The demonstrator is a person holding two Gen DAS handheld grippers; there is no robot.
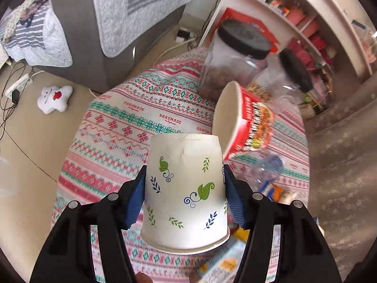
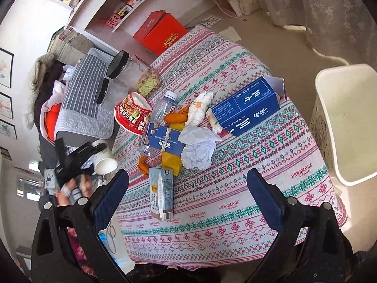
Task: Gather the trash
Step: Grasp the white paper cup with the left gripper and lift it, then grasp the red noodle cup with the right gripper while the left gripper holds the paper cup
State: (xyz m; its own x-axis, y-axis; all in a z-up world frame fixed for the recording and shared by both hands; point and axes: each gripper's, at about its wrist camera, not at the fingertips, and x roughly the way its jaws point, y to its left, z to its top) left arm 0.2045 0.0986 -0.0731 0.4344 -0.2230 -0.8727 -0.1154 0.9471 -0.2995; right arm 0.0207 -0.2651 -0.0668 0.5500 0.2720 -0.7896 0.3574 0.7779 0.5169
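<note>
My left gripper (image 1: 183,176) is shut on a white paper cup (image 1: 186,188) with leaf prints, held tilted above the patterned tablecloth (image 1: 132,118). The same cup (image 2: 103,160) and left gripper (image 2: 94,152) show at the left of the right wrist view. My right gripper (image 2: 188,176) is open and empty above the table. Trash lies on the cloth: a red noodle cup (image 2: 132,115), an empty plastic bottle (image 2: 157,122), crumpled white paper (image 2: 198,148), a blue box (image 2: 247,108), a small milk carton (image 2: 161,193), orange peel (image 2: 176,116). A white bin (image 2: 346,122) stands at the right.
Two clear jars with black lids (image 2: 122,70) stand at the table's far edge, also in the left wrist view (image 1: 235,56). A red gift box (image 2: 160,33) lies on the floor by white shelves. A grey sofa (image 1: 94,23) and a plush toy (image 1: 54,99) are beyond.
</note>
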